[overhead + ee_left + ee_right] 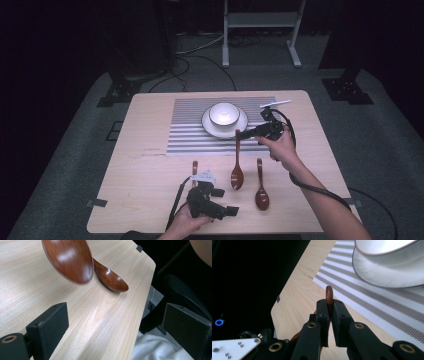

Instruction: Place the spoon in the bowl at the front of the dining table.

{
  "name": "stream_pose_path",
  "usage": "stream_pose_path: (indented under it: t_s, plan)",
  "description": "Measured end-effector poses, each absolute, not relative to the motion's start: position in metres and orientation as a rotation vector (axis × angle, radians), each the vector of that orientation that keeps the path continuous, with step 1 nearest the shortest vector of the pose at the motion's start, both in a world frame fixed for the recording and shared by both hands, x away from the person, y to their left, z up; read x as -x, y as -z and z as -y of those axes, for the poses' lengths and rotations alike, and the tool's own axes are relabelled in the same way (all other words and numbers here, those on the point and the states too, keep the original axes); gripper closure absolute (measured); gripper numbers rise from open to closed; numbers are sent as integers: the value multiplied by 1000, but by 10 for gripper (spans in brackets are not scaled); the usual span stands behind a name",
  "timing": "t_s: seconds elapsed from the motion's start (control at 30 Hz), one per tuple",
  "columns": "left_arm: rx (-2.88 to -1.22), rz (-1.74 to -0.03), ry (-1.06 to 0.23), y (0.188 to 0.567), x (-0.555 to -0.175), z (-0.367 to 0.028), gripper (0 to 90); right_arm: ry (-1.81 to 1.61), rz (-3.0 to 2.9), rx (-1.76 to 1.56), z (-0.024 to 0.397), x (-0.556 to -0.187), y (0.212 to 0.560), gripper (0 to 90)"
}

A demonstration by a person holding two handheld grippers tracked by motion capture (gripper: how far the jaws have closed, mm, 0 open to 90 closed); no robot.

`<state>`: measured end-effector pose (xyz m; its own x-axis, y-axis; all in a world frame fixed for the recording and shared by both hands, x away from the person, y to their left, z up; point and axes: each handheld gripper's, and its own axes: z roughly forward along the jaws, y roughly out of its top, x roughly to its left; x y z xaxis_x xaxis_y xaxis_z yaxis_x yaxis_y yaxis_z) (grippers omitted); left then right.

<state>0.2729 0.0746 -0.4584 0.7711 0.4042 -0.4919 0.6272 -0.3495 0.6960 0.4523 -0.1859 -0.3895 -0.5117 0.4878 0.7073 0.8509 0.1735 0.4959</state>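
high view: at the near left edge of the wooden table point(130, 165) the left gripper point(227, 211) lies low in the person's left hand point(186, 222), pointing right, its jaws released with nothing between them. in the left gripper view its two black pads stand wide apart over bare wood, and past them hang the blurred bowl of the held spoon point(67, 260) and the bowl of the right spoon point(111, 280) lying on the table. just beyond that gripper a short brown spoon handle point(194, 167) shows on the wood.

further right, the held spoon point(237, 165) hangs bowl down and near the person, its handle tip clenched by the right gripper point(243, 134), which the right hand point(281, 147) carries at the near right rim of the white plate point(209, 127). in the right gripper view the jaws are pinched tight on the thin handle end point(329, 296), with the striped placemat point(372, 305) and the plate beyond. a white bowl point(223, 113) sits on the plate, which rests on the placemat at the table's far middle. the right spoon point(261, 187) lies flat just beside the hanging one, bowl toward the person. a white stick-like thing point(275, 104) lies at the placemat's far right corner.
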Motion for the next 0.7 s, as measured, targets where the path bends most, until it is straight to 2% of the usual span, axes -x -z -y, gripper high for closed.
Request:
stream_pose_path:
  t_s: [0.7]
  plan:
    - [-1996,-779,285,458,-275,-77,56,1335,2066,1391,190,-485,362,838]
